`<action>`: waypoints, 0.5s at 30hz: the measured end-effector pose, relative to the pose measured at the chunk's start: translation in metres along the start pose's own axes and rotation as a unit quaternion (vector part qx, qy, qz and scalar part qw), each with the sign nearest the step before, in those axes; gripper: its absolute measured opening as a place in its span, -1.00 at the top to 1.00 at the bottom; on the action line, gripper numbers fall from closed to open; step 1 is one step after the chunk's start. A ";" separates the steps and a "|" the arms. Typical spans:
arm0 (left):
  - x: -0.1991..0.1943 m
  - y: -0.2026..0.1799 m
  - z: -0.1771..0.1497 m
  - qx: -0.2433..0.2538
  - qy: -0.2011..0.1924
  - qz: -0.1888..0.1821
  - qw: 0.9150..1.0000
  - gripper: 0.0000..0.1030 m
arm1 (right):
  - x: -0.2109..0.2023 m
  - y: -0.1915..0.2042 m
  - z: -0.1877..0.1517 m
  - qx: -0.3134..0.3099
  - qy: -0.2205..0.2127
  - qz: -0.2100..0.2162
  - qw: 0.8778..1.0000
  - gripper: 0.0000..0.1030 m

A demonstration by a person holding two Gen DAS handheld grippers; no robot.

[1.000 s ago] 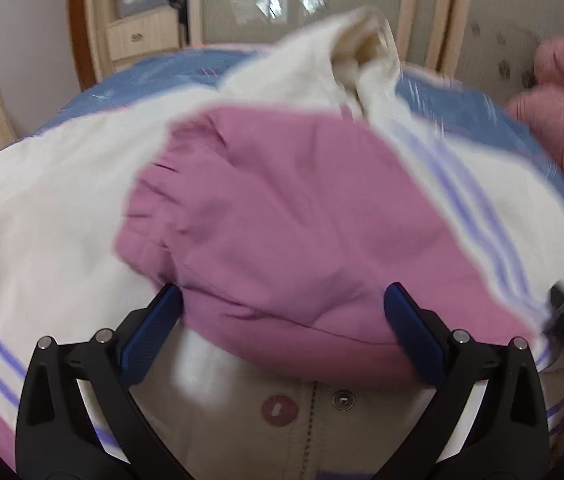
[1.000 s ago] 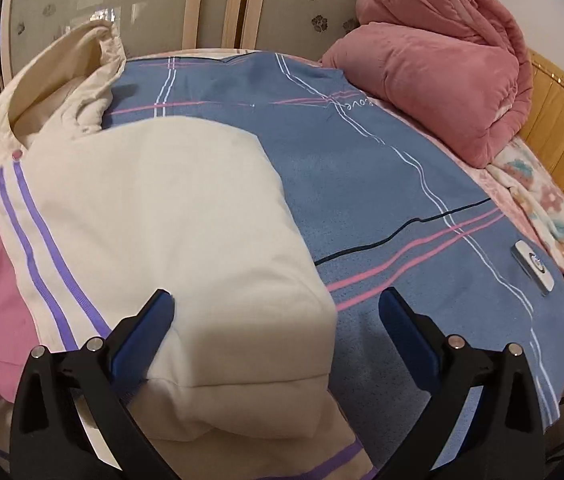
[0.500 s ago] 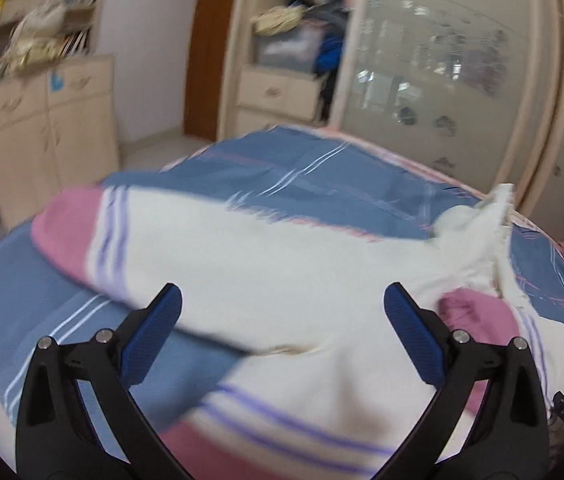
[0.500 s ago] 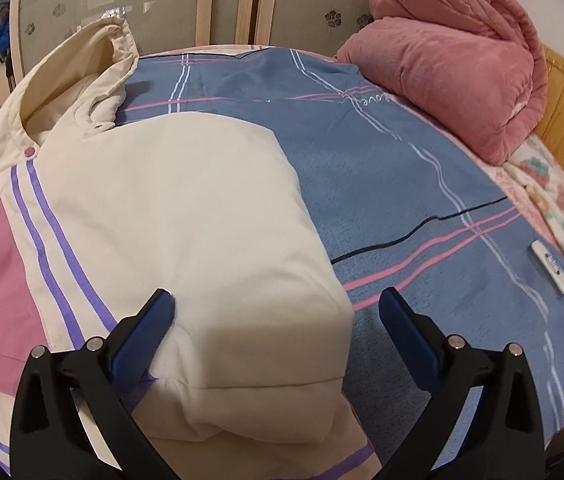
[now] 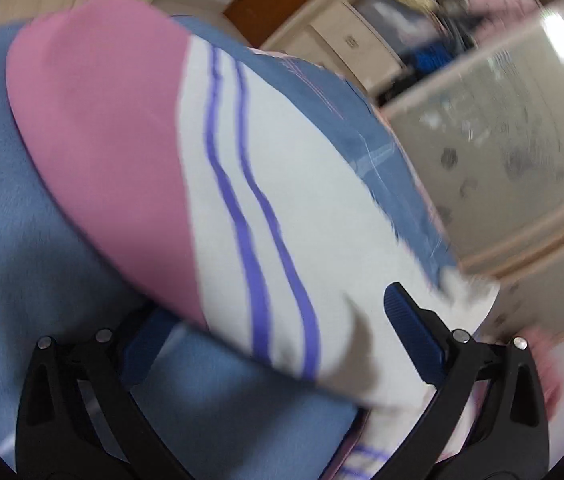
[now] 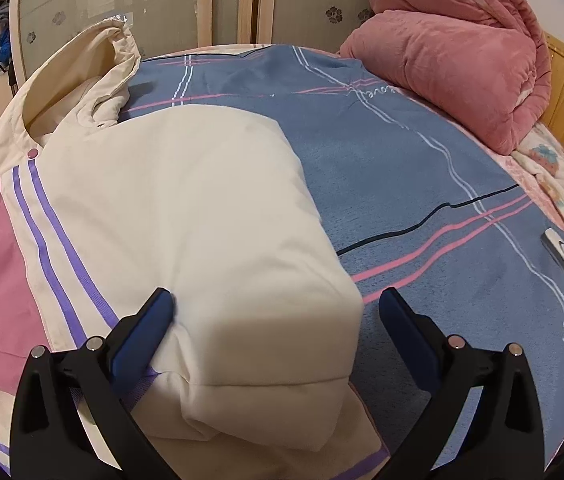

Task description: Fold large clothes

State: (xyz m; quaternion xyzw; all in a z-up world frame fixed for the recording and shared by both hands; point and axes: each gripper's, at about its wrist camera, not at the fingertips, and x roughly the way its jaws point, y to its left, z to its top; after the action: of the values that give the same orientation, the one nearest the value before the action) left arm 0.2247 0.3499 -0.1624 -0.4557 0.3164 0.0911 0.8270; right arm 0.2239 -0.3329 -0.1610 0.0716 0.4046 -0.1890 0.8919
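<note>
A padded cream jacket [image 6: 185, 216] is spread over the left and centre of the right wrist view, on the blue bedspread [image 6: 422, 184]. Its sleeve [image 5: 185, 184], pink at the cuff, crosses the blurred left wrist view. The left gripper [image 5: 277, 320] and right gripper [image 6: 273, 312] are seen with jaws apart, nothing clamped. The garment is judged soft, bulky and light; hold is best taken at the cuff or hem.

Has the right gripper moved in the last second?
Barely. The right gripper crept slightly forward over the jacket; the quilt looks only slightly nearer.

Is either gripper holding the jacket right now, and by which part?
No. The left gripper and right gripper are open over the jacket.
</note>
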 end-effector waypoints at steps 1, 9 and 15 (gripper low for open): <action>0.001 0.002 0.006 -0.010 -0.008 -0.006 1.000 -0.96 | 0.001 -0.002 0.000 0.003 0.002 0.004 1.000 -0.97; -0.013 0.030 0.063 -0.147 -0.095 -0.031 0.984 -0.14 | 0.001 -0.002 0.000 0.005 0.004 0.007 1.000 -0.97; -0.040 -0.120 0.033 0.065 -0.076 -0.111 0.989 0.29 | 0.002 0.001 0.001 0.002 0.005 0.004 1.000 -0.97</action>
State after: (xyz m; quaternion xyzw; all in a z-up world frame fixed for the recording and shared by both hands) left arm 0.2606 0.3143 -0.0412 -0.4250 0.2048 0.0122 0.8817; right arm 0.2256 -0.3330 -0.1617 0.0760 0.4080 -0.1863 0.8905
